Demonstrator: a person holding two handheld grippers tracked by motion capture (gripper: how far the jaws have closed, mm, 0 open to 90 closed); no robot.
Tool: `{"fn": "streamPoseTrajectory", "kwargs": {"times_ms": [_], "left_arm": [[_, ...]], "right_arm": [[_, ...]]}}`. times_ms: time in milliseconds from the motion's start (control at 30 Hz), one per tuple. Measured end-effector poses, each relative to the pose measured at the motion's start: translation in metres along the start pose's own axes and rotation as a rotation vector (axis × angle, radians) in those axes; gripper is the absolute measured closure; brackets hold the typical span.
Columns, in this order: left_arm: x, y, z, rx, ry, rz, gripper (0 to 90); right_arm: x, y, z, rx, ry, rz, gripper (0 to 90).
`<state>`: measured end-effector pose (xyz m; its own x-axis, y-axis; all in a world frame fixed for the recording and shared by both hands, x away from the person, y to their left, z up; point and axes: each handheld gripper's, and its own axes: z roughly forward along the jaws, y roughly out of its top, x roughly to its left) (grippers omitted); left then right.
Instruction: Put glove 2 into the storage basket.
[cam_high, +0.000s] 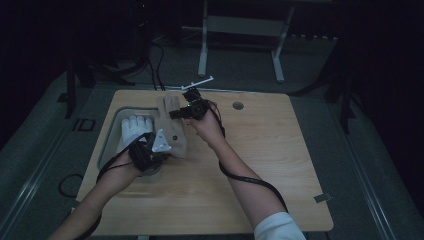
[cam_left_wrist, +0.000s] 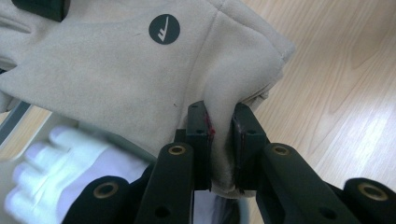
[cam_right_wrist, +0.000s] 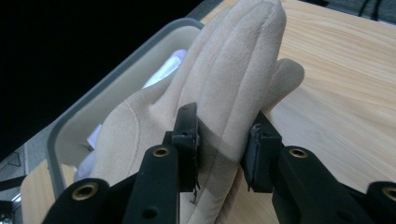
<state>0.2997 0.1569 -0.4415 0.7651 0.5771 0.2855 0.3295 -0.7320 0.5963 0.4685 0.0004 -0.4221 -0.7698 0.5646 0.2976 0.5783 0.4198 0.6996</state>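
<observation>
Item: soft beige suede-like fabric glove (cam_high: 172, 127), stretched over the grey plastic tray (cam_high: 111, 131) edge above the wooden worktop (cam_high: 260, 150).
Left hand-held gripper (cam_left_wrist: 220, 140): clamped on cuff.
Right hand-held gripper (cam_right_wrist: 223, 140): pinching fingers.
Handling: light, floppy; grip hems.

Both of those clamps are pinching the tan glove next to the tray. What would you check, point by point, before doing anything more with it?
1. Left gripper grips the tan glove at its cuff edge: ok.
2. Right gripper pinches the glove's finger end: ok.
3. Glove fully above the tray: not ok, part lies over the table.
4. Room in the tray beside the white glove: cannot tell.
5. Glove off the table: cannot tell.
</observation>
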Motion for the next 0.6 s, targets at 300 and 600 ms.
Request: {"fn": "streamPoseTrajectory", "kwargs": {"times_ms": [300, 600], "left_arm": [[0.015, -0.030, -0.016, 0.025, 0.025, -0.061, 80.0], [0.027, -0.056, -0.029, 0.049, 0.055, -0.105, 80.1]], "right_arm": [[0.022, 0.016, 0.027, 0.020, 0.027, -0.033, 70.2], [0.045, 0.030, 0.056, 0.033, 0.059, -0.060, 70.3]]}}
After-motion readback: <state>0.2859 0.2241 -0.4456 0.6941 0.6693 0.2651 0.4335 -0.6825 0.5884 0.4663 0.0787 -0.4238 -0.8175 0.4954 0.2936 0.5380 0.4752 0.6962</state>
